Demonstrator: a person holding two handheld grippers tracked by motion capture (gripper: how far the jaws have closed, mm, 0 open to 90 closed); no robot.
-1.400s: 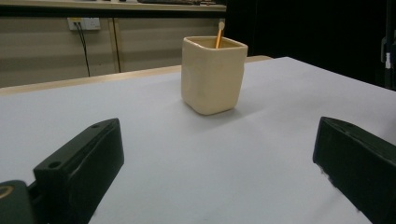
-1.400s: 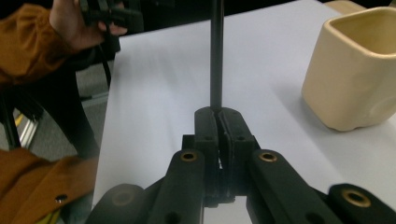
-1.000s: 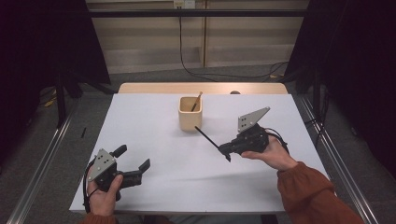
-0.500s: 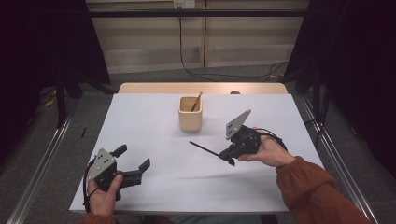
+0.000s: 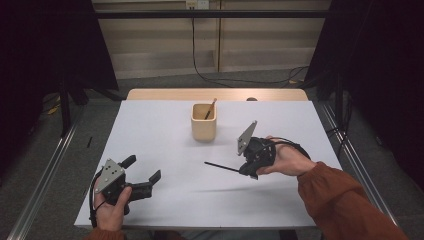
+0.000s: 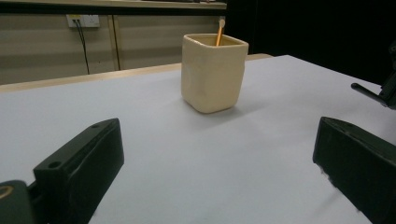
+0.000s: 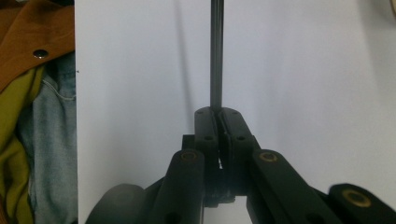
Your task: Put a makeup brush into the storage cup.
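At the near left corner of the white tabletop (image 5: 165, 125) I see my left gripper (image 5: 142, 176), its fingers (image 6: 79, 163) wide apart with bare tabletop between them; in the left gripper view both fingers are cut off at the bottom edge, so their roots are out of sight. Further in, around the middle and toward the far edge, stands the beige cup (image 5: 203, 121), upright, with a wooden stick (image 5: 210, 108) leaning inside it; only its top end clears the rim, the rest is hidden by the cup wall. To the right of the cup, well apart from it, my right gripper (image 5: 248, 172) has its fingers (image 7: 205, 128) pressed together on one end of a thin black rod (image 5: 221, 167), which points left across the tabletop, roughly level. From above I cannot quite tell whether its free end touches the surface or hangs just over it. In the right gripper view the rod (image 7: 216, 51) runs off the top edge, so its tip is cut off there.
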